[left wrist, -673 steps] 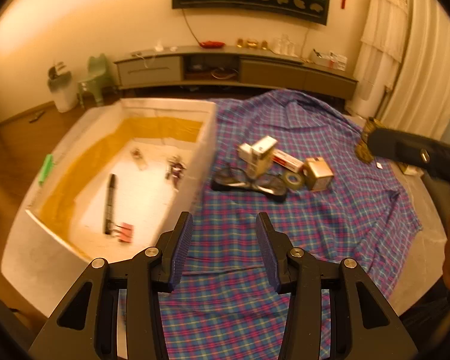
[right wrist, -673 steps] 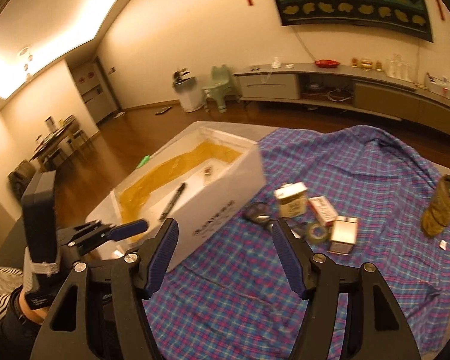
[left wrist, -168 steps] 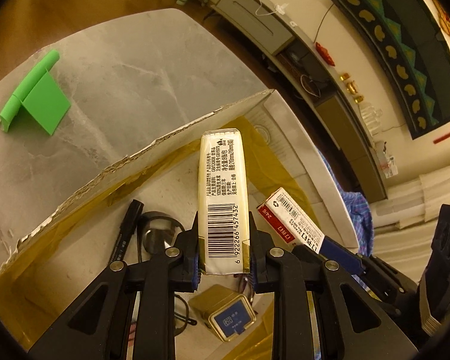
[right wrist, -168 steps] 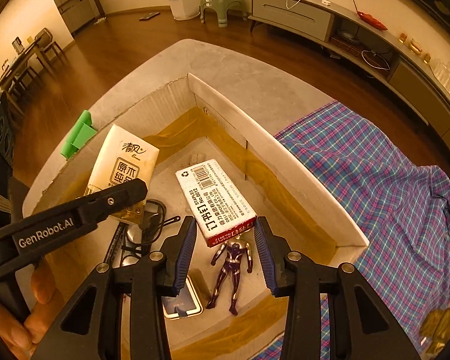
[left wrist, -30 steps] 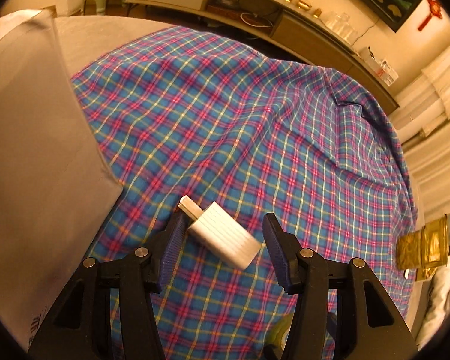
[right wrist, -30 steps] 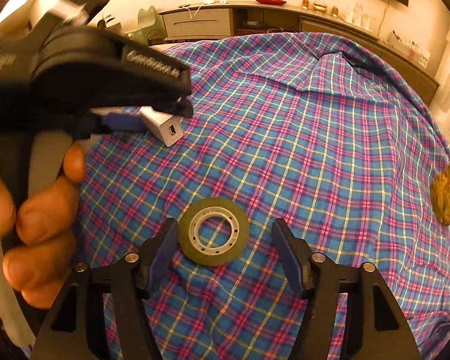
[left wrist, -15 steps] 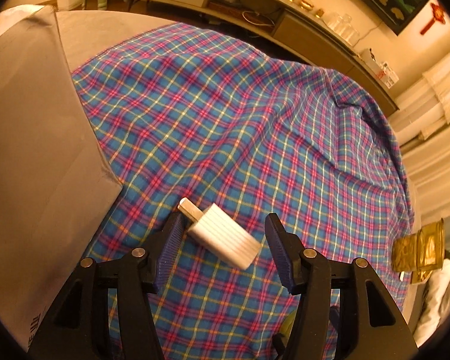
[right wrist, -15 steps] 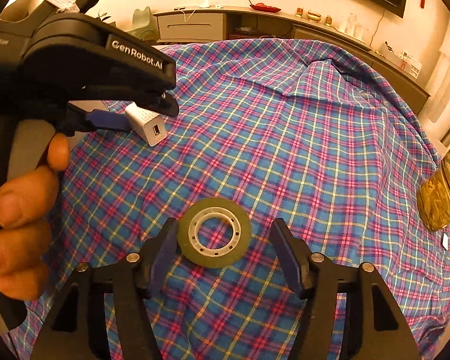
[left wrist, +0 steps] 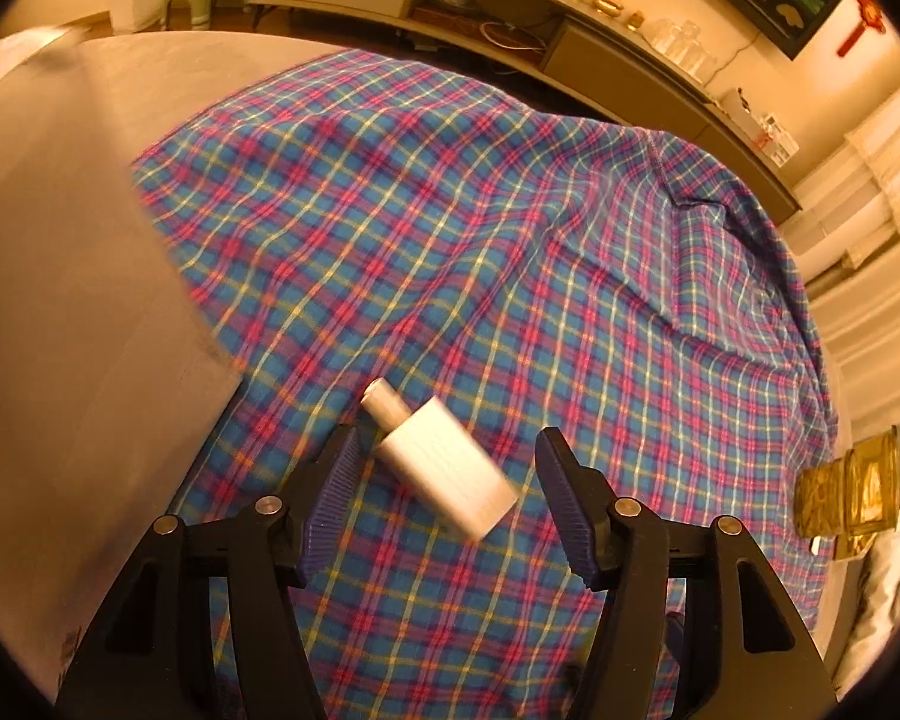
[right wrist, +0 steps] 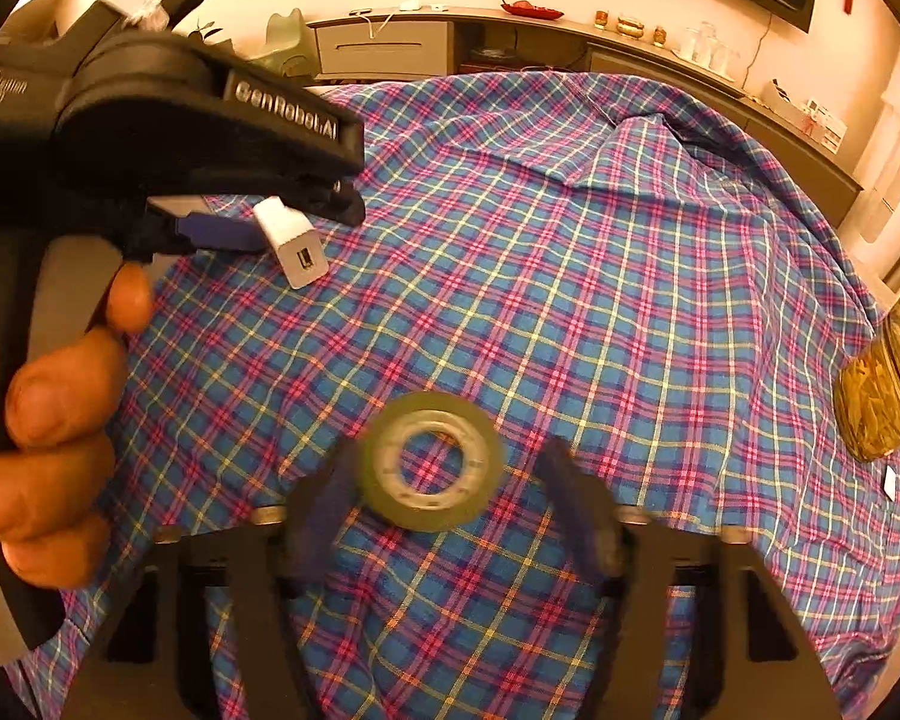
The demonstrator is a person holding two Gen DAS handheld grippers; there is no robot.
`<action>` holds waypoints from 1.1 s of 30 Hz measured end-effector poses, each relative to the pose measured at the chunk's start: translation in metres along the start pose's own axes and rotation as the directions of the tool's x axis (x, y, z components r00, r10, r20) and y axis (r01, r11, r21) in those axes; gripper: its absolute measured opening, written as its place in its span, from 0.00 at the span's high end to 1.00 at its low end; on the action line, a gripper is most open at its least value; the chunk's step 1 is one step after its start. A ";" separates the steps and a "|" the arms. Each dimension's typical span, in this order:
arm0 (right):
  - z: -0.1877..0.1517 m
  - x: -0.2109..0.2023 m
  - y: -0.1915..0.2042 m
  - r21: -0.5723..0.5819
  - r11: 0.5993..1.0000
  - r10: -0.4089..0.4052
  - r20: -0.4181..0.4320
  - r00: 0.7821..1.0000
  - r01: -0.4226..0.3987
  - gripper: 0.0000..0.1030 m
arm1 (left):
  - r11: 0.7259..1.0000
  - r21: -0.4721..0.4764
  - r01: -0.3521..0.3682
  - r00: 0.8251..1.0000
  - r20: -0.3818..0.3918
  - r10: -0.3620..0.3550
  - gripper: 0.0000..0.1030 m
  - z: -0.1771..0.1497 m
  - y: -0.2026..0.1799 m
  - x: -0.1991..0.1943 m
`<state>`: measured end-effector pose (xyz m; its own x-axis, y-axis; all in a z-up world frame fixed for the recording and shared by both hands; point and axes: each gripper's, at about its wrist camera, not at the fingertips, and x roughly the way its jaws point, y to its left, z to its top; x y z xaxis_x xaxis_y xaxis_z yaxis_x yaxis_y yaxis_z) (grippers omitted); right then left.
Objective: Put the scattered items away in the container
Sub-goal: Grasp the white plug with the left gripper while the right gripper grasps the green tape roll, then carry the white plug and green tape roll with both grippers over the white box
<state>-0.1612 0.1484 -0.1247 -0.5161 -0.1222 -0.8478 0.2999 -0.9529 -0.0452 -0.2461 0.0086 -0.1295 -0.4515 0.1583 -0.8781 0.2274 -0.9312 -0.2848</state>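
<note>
white charger (left wrist: 444,459), olive-green tape roll (right wrist: 431,460), blue-pink-yellow plaid cloth (left wrist: 510,240), black tongs (left wrist: 444,495) with blue pads (left wrist: 330,498)

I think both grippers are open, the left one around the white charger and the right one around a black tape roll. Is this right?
Not quite: in the right wrist view the tape roll is olive green, not black. The left gripper around the white charger and the right gripper are both open.

A plaid cloth (left wrist: 510,240) covers the grey table (left wrist: 90,120), bearing a charger (left wrist: 444,468) and tape roll (right wrist: 429,459).
</note>
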 end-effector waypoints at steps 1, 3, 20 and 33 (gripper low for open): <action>0.000 0.000 -0.001 0.010 1.000 0.012 0.000 1.000 -0.012 0.52 | 1.000 0.004 -0.005 1.000 0.002 0.005 0.41 -0.002 0.000 -0.001; 0.000 -0.001 -0.002 0.018 1.000 0.019 0.001 1.000 -0.019 0.52 | 1.000 0.020 -0.012 1.000 0.004 0.012 0.54 -0.004 0.000 -0.001; 0.001 -0.011 -0.026 0.198 0.959 0.203 0.007 0.979 -0.201 0.52 | 0.995 0.086 0.053 0.998 0.019 -0.055 0.79 -0.005 -0.005 -0.011; 0.002 -0.035 -0.009 0.136 0.967 0.213 0.047 0.976 -0.217 0.52 | 0.986 0.136 0.101 0.992 0.057 -0.109 0.79 -0.022 -0.007 -0.055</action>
<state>-0.1472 0.1603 -0.0935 -0.4777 -0.3353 -0.8121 0.2930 -0.9322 0.2125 -0.2046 0.0139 -0.0877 -0.5221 0.2402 -0.8184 0.0614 -0.9465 -0.3169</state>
